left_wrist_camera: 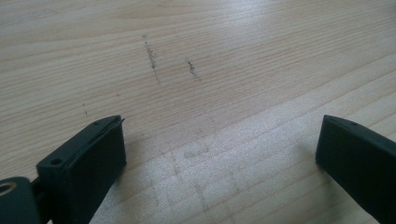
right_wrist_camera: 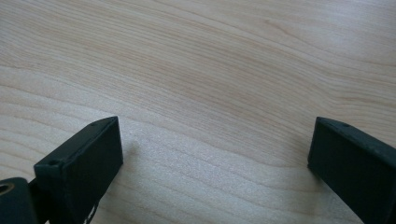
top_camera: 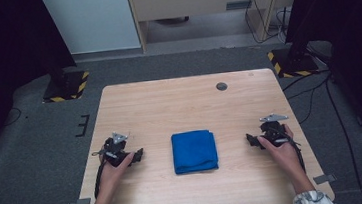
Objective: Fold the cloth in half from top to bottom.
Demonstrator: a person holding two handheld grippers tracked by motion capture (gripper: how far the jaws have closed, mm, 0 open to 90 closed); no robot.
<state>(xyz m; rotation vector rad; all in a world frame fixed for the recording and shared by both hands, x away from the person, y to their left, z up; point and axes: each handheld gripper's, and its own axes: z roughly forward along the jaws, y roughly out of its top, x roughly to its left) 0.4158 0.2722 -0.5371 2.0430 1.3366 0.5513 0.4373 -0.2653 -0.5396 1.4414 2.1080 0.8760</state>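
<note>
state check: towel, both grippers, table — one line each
blue towel: folded into a flat square, lying mid-table between the two grippers, untouched.
left gripper: jaws wide open, nothing between them, low over bare wood left of the towel.
right gripper: jaws wide open, nothing between them, low over bare wood right of the towel.
table: light wood, faint dark scuff marks in the left gripper view.

A lab or test room: grey carpet (top_camera: pixel 32 146), hazard-striped stand bases (top_camera: pixel 67 88), trailing cables (top_camera: pixel 314 94), one bare wooden table (top_camera: pixel 169 108).
</note>
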